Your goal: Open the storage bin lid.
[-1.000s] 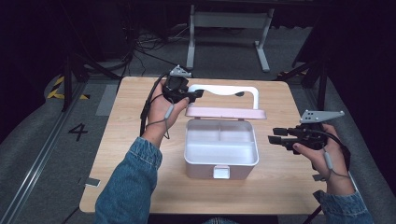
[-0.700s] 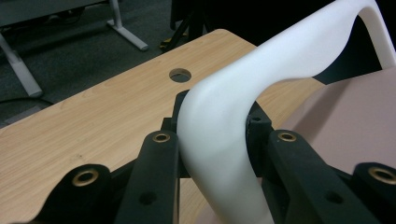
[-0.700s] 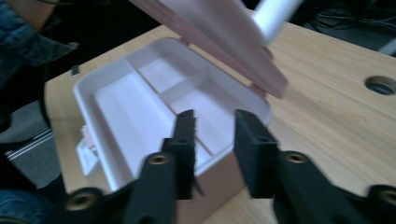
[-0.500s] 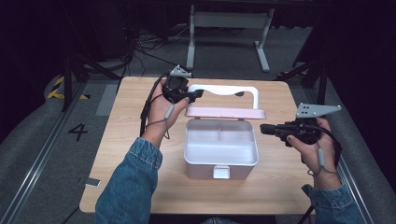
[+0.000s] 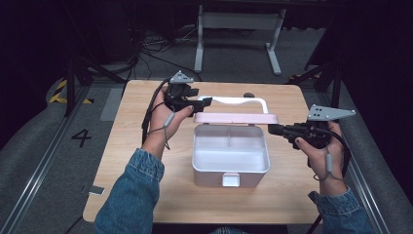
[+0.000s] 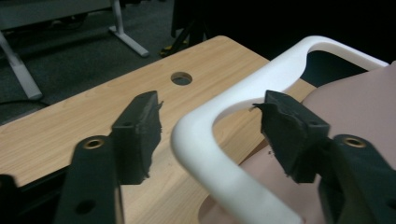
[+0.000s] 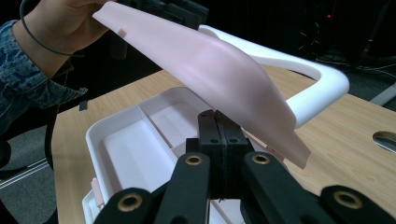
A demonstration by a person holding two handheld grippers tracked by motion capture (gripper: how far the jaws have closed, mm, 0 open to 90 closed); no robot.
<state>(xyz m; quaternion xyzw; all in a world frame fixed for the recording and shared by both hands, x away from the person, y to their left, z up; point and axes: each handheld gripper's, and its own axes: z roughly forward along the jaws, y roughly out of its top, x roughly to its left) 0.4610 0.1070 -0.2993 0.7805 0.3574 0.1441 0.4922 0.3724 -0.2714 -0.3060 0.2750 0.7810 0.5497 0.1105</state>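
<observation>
A white compartment box (image 5: 209,176) stands mid-table with its pink lid (image 5: 236,118) tilted up at the back. The lid's white handle (image 5: 243,100) juts behind it. My left gripper (image 5: 204,101) is at the handle's left corner. Its jaws have just been opening: the left gripper (image 6: 208,109) straddles the handle (image 6: 205,144) with gaps on both sides, beside the pink lid (image 6: 355,98). My right gripper (image 5: 272,129) sits at the box's right rim. The right gripper (image 7: 218,116) is shut on nothing, pointing under the raised lid (image 7: 205,60) over the box (image 7: 116,135).
A round cable hole (image 5: 249,94) pierces the wooden table behind the handle. The table's right edge (image 5: 311,161) runs close under my right hand. A white desk frame (image 5: 238,22) stands on the floor beyond the table. Bare wood lies left of and in front of the box.
The right gripper moved left to the box's right rim and its jaws closed empty. The left hand stayed at the handle's corner.
</observation>
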